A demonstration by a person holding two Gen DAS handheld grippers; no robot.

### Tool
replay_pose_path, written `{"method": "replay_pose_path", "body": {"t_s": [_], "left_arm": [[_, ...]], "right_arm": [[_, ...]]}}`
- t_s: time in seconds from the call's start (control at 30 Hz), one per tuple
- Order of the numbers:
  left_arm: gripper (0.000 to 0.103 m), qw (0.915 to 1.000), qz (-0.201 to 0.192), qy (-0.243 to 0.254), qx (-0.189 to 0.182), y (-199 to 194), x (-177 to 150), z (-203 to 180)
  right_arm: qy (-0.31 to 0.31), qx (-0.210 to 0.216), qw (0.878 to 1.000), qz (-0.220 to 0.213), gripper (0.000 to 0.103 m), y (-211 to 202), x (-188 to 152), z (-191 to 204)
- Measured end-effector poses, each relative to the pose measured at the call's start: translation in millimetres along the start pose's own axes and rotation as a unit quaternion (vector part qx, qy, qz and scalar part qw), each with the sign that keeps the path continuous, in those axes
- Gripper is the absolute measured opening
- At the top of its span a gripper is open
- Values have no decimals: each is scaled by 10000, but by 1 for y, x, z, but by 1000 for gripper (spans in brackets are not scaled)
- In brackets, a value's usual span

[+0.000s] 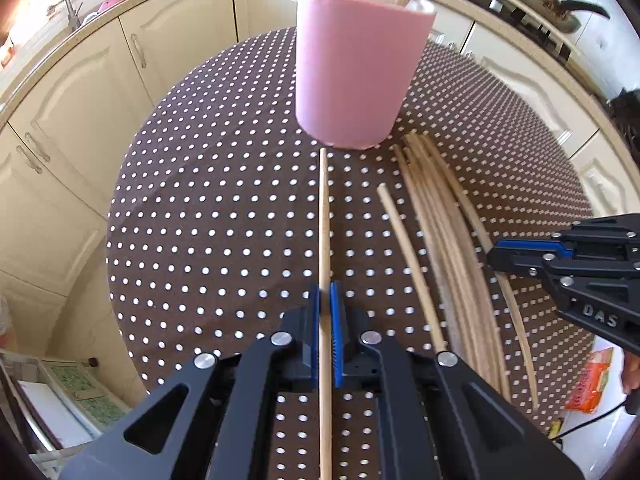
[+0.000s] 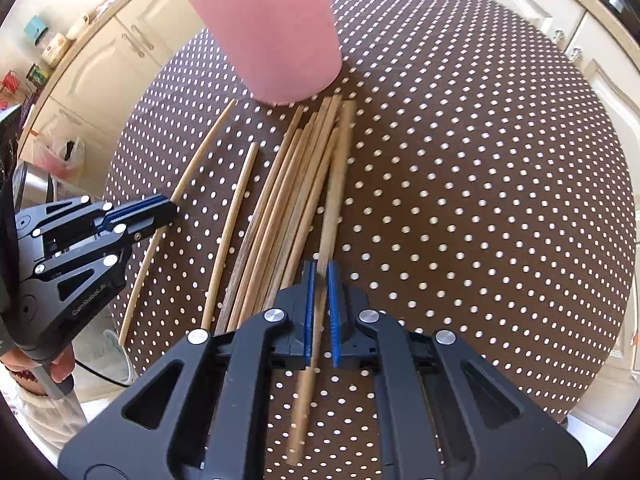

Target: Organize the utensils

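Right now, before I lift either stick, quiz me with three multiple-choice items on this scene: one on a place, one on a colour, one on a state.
1. Where does the loose bundle of wooden chopsticks lie?
A. inside the cup
B. on the dotted brown tablecloth, near the cup's base
C. on the floor

2. What colour is the tall plastic cup?
A. pink
B. green
C. white

3. What are the left tongs doing?
A. open, empty
B. gripping the cup
C. shut on a single wooden chopstick

Answers: 1 B, the sticks fan across the cloth; 2 A, its wall is pink; 3 C, the blue pads pinch the stick.
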State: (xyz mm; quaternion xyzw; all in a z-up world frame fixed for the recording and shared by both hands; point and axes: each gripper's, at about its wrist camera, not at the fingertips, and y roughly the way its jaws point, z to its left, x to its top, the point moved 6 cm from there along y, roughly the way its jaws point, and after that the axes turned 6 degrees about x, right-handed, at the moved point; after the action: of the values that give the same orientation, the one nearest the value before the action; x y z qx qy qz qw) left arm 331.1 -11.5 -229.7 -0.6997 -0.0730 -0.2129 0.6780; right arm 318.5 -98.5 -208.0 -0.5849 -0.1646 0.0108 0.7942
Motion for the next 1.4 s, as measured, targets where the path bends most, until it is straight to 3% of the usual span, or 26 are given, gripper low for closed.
{"method": "replay_pose_path", "body": {"t_s": [0.3,0.6,0.77,0.93,1.17,1.4], "left_arm": [[6,9974,-573,31,-433,-41,5,-13],[6,9857,-1499,-1,-770,-91,18,-34],[6,9815,-1800,73,-648,-102,27,-39],[6,9863,-1582,60,-469,-90,30,-40],[6,9905,-1338,-34,-328,-68,30,-27],[6,9899,-1361,-68,-386,-63,33,-22]], "right_arm": [[118,324,9958,-844,7,-59,-23,-24],[3,728,9833,-1666,6,-117,-44,-37],[-59,686,9866,-1483,3,-120,-33,-38],[29,406,9960,-800,3,-82,-20,-32],[304,-418,9980,-372,4,-49,-7,-52],[562,-367,9973,-297,4,-39,13,-62]]}}
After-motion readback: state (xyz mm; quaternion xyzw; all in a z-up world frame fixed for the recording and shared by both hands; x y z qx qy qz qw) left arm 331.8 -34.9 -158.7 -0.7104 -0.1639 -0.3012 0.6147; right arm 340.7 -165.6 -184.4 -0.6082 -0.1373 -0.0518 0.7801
